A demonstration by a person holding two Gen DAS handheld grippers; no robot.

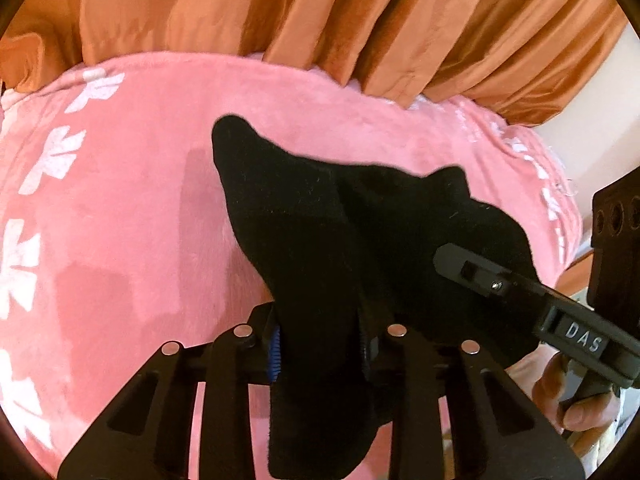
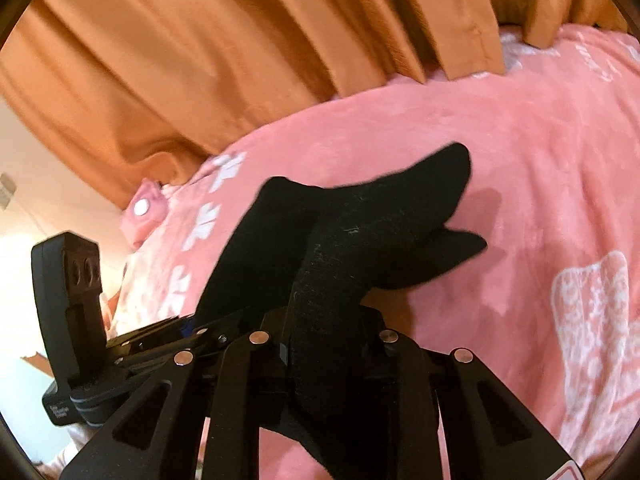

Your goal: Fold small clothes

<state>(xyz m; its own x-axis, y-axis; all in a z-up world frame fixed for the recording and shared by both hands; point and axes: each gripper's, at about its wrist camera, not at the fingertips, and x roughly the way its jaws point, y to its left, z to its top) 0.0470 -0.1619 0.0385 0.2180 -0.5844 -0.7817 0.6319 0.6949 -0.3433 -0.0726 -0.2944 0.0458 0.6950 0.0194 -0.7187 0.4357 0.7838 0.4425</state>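
Note:
A small black garment (image 1: 320,216), sock-like, hangs in the air above a pink blanket (image 1: 140,200). My left gripper (image 1: 318,344) is shut on its near end, and cloth hangs down between the jaws. My right gripper (image 2: 324,344) is shut on the other end of the black garment (image 2: 360,236), whose pointed tips stick out over the blanket (image 2: 540,160). In the left wrist view the right gripper (image 1: 500,276) comes in from the right, against the cloth. In the right wrist view the left gripper (image 2: 176,332) shows at the left, beside the cloth.
Orange curtains (image 1: 320,12) hang behind the blanket along the far edge. The blanket has white flower prints (image 1: 52,156) along its left border and a white patterned patch (image 2: 592,340) at the right. A bare wall (image 1: 592,128) shows at the right.

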